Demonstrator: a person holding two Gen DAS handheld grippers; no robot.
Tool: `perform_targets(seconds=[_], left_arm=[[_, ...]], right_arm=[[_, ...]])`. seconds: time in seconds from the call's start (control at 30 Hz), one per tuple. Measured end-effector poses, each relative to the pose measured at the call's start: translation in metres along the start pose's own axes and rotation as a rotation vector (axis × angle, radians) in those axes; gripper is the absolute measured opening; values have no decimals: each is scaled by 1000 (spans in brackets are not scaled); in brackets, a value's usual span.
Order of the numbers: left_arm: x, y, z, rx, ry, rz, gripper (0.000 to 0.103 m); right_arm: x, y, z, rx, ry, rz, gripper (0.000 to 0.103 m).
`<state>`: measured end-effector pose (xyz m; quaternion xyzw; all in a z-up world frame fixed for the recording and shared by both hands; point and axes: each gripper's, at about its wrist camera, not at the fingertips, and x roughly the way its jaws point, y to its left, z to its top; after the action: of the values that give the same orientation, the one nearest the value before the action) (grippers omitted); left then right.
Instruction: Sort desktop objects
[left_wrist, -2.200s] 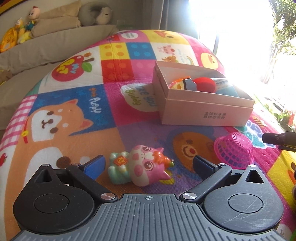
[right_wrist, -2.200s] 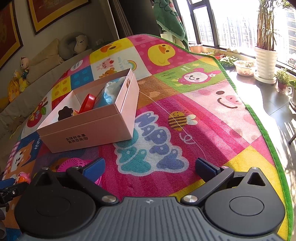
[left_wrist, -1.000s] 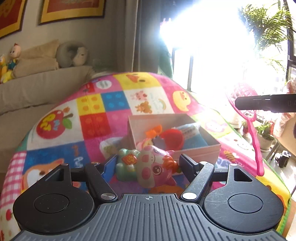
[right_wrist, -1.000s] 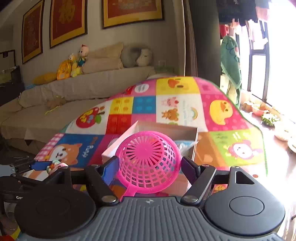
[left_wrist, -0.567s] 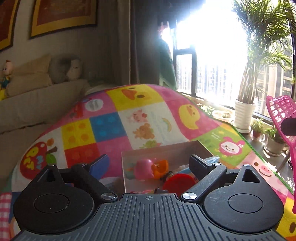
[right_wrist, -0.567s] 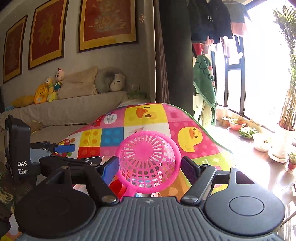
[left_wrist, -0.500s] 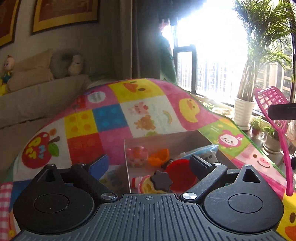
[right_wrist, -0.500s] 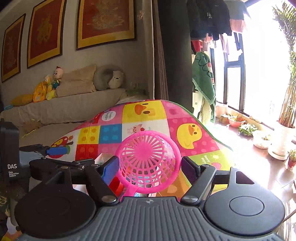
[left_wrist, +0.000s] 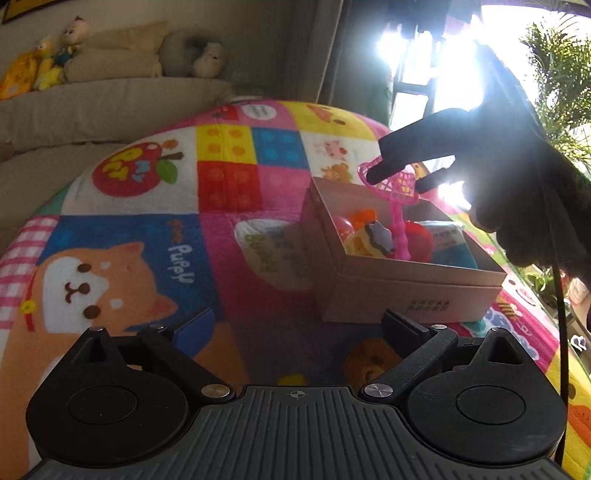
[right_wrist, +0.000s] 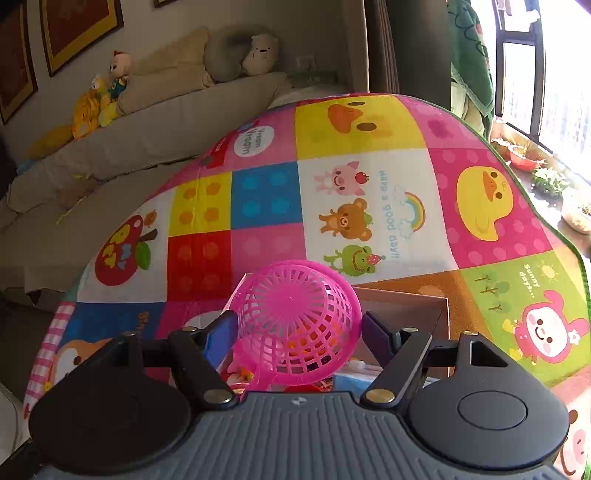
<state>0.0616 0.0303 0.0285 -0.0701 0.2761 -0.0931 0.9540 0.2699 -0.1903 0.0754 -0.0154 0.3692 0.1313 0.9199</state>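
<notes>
Cardboard box sits on the colourful play mat, holding small toys. Above its open top the right gripper holds the pink mesh basket between its half-spread jaws, the handle hanging down into the box. Nearer, the left gripper hovers over the mat, its jaws opening wide with nothing between them.

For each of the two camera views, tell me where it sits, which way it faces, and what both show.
Left wrist: on the left gripper, jaws opening and empty, facing the cardboard box; the right gripper shows above it.
Right wrist: on the right gripper, looking down over the box, clamping the pink basket.
Shared: box, basket, play mat.
</notes>
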Motion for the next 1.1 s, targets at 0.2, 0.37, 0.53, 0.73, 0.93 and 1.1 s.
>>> perform_targets(seconds=[0.2, 0.37, 0.53, 0.73, 0.93, 1.1], left_arm=[[2, 5, -6, -21, -1, -16, 101], [4, -1, -12, 23, 15, 25, 102], [2, -9, -18, 65, 31, 59, 103], [3, -21, -29, 74, 80, 84, 103], [3, -35, -38, 87, 134, 115, 103], [8, -43, -41, 133, 167, 141, 103]], right_arm=[[25, 2, -16, -123, 80, -110, 74], [0, -12, -24, -105, 66, -60, 81], [-68, -27, -45, -12, -101, -33, 100], [-125, -32, -117, 38, -169, -16, 103], [-111, -20, -192, 33, -36, -38, 103], [-91, -16, -209, 71, 1, -28, 103]])
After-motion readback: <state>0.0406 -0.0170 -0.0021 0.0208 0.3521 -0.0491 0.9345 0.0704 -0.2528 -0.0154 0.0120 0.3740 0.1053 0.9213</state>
